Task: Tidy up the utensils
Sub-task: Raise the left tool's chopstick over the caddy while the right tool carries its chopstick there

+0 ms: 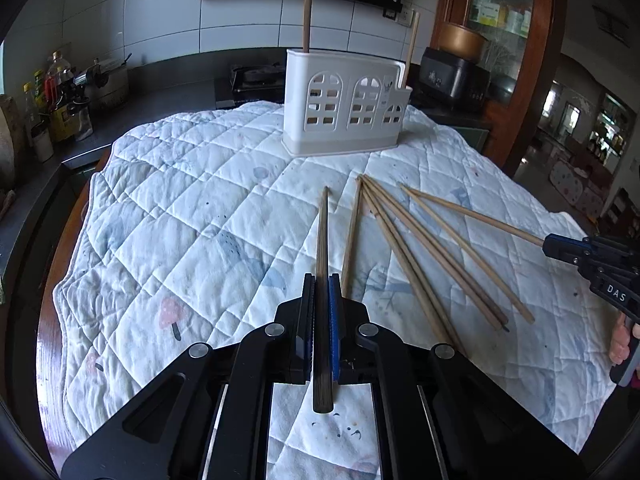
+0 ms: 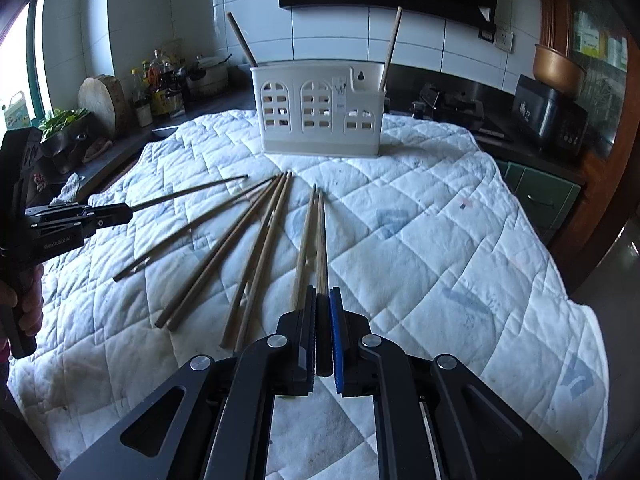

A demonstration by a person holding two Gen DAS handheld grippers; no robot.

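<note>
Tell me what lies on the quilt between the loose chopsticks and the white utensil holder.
Nothing: in both wrist views only bare white quilted cloth separates the loose wooden chopsticks from the white plastic utensil holder.

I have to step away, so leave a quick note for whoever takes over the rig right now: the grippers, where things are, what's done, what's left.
Left gripper: shut on one chopstick, lifted off the quilt.
Right gripper: shut on another chopstick, pointing toward the holder.
White utensil holder stands upright at the far side of the quilt; two chopsticks already stand in it, one at each end.
Loose chopsticks lie fanned on the quilt between the grippers; about six by my count.
Done: two placed. Left: drop in the two held, then collect the loose ones.
</note>
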